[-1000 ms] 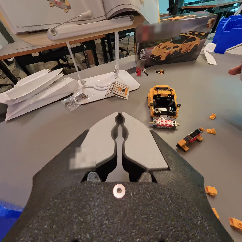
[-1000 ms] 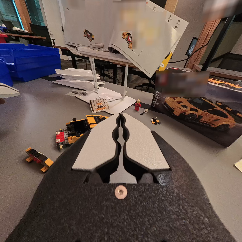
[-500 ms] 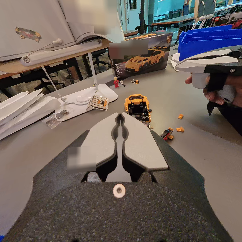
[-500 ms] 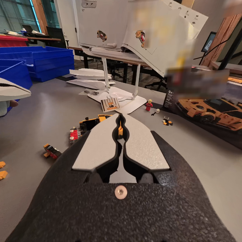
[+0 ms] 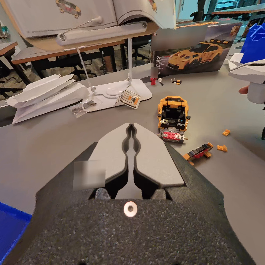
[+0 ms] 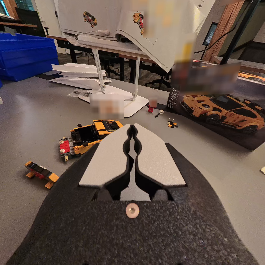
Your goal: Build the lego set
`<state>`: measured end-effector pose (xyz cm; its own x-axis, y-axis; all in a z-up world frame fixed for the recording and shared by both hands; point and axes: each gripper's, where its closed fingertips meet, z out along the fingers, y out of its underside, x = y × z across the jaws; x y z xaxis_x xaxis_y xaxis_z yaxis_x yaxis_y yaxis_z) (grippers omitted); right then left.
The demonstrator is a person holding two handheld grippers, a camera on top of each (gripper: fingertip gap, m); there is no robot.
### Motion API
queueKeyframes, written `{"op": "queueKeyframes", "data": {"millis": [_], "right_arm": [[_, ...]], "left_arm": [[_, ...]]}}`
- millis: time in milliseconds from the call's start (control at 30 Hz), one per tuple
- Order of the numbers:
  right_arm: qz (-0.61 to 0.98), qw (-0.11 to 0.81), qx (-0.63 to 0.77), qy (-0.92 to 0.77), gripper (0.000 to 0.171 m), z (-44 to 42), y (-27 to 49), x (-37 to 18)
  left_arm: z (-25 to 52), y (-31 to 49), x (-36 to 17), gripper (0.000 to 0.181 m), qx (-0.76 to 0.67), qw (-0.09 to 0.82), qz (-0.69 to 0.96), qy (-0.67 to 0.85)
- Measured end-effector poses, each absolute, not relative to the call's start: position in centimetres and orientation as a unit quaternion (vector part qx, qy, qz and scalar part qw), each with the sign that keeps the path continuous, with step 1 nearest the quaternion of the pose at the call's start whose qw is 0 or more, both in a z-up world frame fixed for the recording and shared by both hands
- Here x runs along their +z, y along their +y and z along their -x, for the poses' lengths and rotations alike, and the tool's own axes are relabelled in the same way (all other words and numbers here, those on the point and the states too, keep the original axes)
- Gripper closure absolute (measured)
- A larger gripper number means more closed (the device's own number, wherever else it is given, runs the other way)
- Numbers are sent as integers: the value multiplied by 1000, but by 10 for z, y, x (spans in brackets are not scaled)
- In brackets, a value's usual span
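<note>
Both grippers, left (image 5: 131,126) and right (image 6: 131,126), hang closed and empty above the grey desk (image 5: 43,143); the half-built orange car (image 5: 172,114) sits mid-desk.

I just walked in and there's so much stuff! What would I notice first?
The half-built orange and black brick car in the middle of the grey table. Behind it stands the dark box picturing an orange sports car, and up close, the shut grey left claw.

car (image 6: 91,136): near side hidden behind right gripper (image 6: 131,125)
sub-assembly (image 5: 198,152): one end behind left gripper (image 5: 131,124)
bagged parts (image 5: 84,106): too small to tell
blue bin (image 5: 253,43): cut off by picture edge
</note>
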<state>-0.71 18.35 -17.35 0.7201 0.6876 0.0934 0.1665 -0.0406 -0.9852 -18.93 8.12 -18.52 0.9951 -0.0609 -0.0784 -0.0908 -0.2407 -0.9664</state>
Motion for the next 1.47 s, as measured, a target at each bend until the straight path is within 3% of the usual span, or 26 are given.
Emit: {"op": "queueKeyframes", "data": {"millis": [733, 1467], "right_arm": [[686, 636, 167, -312, 171, 0, 186, -171], [682, 635, 209, -298, 171, 1, 180, -163]], "left_arm": [[173, 91, -189, 181, -1, 608, 788, 97], [176, 85, -192, 178, -12, 605, 789, 105]]}}
